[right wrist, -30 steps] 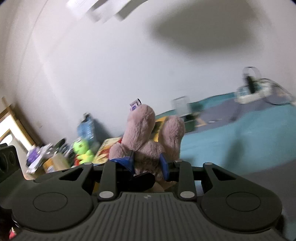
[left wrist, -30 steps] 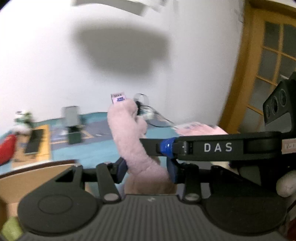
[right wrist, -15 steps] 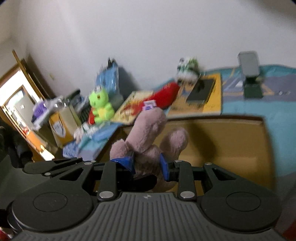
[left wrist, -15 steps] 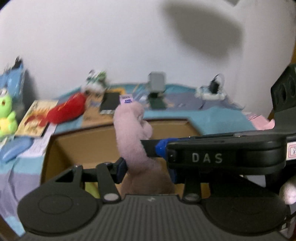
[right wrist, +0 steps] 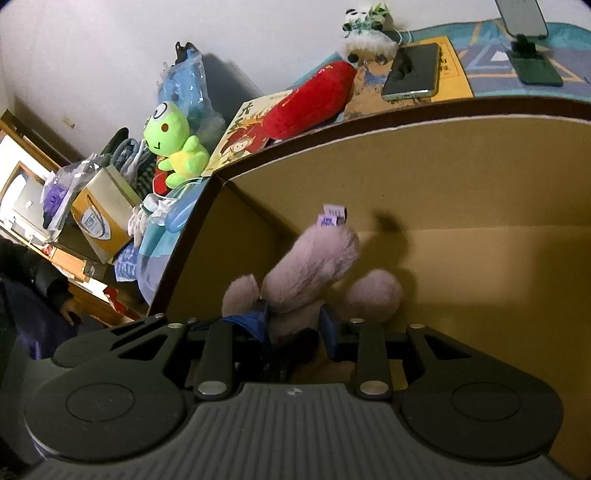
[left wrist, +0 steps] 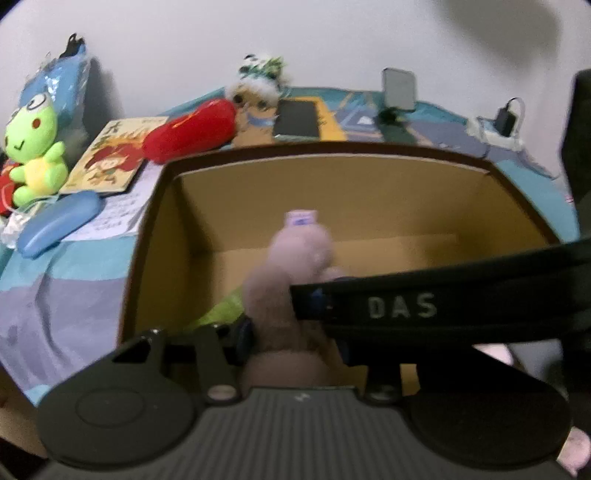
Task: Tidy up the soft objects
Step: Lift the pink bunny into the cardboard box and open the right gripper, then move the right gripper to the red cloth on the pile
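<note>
Five soft toys showed: one pink plush at lower centre, one green frog at left, one red plush, one panda at top, and something green inside the one cardboard box. Two phones and one picture book lay beyond.

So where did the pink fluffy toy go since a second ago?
Both grippers carried the pink plush toy from up by the white wall down over the open brown cardboard box. The left gripper and right gripper stay shut on it.
</note>
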The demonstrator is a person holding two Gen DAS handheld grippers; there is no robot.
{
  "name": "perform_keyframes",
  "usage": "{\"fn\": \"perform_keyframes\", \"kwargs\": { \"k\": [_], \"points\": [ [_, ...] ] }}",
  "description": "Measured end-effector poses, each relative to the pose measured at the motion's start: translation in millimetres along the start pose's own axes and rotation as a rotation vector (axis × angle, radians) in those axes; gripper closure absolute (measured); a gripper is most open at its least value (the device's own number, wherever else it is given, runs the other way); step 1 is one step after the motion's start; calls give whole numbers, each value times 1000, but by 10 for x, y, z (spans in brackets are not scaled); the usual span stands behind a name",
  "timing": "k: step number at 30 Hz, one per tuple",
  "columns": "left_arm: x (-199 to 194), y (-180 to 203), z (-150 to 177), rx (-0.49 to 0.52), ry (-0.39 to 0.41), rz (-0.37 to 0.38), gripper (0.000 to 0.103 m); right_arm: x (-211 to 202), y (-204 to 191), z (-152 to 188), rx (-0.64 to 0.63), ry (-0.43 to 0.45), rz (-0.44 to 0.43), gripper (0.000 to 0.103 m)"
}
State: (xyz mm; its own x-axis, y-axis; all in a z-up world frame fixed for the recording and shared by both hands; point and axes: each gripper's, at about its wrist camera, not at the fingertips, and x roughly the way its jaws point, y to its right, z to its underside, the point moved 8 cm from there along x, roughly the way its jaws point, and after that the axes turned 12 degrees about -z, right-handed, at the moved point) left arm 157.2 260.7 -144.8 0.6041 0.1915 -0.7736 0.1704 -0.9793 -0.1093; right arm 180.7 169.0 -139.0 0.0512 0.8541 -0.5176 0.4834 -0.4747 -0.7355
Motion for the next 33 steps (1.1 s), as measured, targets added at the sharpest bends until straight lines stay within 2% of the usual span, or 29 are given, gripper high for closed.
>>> {"fn": "perform_keyframes", "kwargs": {
  "k": [4,6,12,14,16,24,27,33],
  "points": [
    [90,-84,19,-30,-38,-42,61,-78,3,21,34,22,-22,88],
    [118,-125,8,-59,-53,-52,55,-153,-18,13,16,39,-9,88],
    [15,-113,-39,-46,-40,-80,54,-353,-12,0,-6,93,26,88],
    [-98,-112,-75,-35,-19,-85,50,-459,4,-14,-3,120,27,88],
    [-227,-115,-115,-32,7,-88,37,-570,24,-34,7,147,26,88],
    [-713,-75,-183,-45,66,-135,37,-999,3,51,-30,207,47,88],
    [-863,58,-149,-19,75,-170,37,-1174,-23,128,-66,220,66,88],
    [-1096,388,-29,1,82,-185,35,-1499,11,287,-105,234,105,88]
  ]
}}
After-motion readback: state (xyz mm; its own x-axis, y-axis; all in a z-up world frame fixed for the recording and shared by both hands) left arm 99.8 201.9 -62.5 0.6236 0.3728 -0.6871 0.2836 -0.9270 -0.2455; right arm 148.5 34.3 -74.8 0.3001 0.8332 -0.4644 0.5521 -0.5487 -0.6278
